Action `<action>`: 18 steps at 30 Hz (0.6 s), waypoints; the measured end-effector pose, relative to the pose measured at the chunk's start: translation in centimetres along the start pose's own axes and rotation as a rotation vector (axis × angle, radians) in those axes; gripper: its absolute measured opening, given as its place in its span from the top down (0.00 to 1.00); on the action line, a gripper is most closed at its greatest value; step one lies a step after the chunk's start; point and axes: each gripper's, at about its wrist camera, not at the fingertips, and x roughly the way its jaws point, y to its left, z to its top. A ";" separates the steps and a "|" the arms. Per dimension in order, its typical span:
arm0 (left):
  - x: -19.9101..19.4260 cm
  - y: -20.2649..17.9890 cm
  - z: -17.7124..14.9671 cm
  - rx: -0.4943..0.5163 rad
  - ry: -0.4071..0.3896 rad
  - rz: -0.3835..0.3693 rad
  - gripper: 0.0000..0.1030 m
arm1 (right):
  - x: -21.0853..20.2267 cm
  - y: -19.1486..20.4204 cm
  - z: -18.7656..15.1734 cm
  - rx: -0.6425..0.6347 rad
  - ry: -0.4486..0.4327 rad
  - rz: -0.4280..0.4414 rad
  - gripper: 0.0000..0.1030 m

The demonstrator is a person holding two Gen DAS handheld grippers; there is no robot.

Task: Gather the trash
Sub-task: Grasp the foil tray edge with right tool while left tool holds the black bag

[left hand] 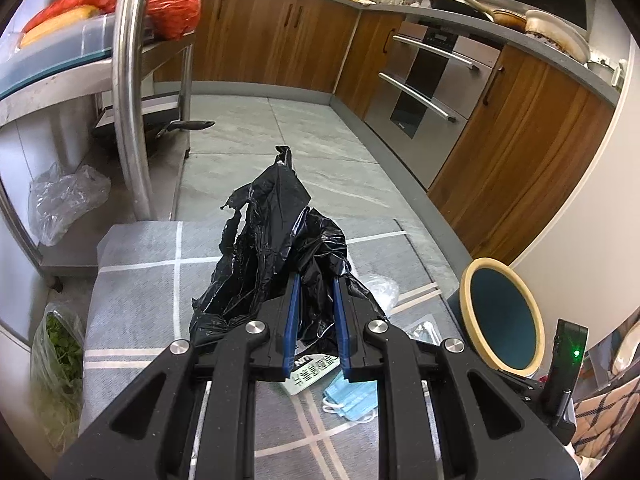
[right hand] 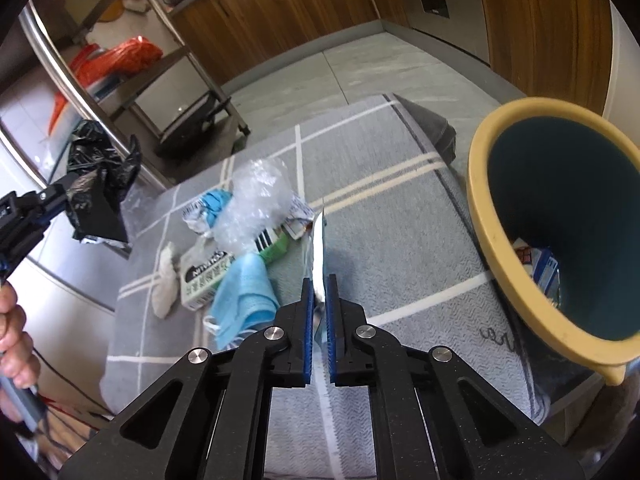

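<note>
Here the right gripper (right hand: 319, 284) is closed on a thin silvery foil wrapper (right hand: 319, 248), which stands edge-on between its blue pads and sticks out beyond the fingertips. The yellow-rimmed bin (right hand: 486, 216) stands just to the right, tilted, with some packaging already inside. To the left of the wrapper, on the grey checked cloth (right hand: 380, 208), lies the rest of the trash: a blue face mask (right hand: 244, 288), a small printed carton (right hand: 204, 278), a crumpled clear plastic bag (right hand: 254, 204) and a white wad (right hand: 164, 280). At the far left the left gripper (left hand: 314, 280) is nearly closed, pinching a black plastic bag (left hand: 272, 236) held up above the cloth, well apart from the bin; a hand (right hand: 14, 336) grips its handle
</note>
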 end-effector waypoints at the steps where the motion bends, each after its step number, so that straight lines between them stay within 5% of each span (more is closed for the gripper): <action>1: 0.0 -0.1 0.1 0.002 -0.002 -0.003 0.85 | -0.3 0.1 0.0 -0.001 -0.007 0.001 0.94; 18: -0.2 -3.6 0.9 0.052 -0.029 -0.047 0.85 | -3.8 -0.2 0.8 -0.018 -0.085 -0.009 0.94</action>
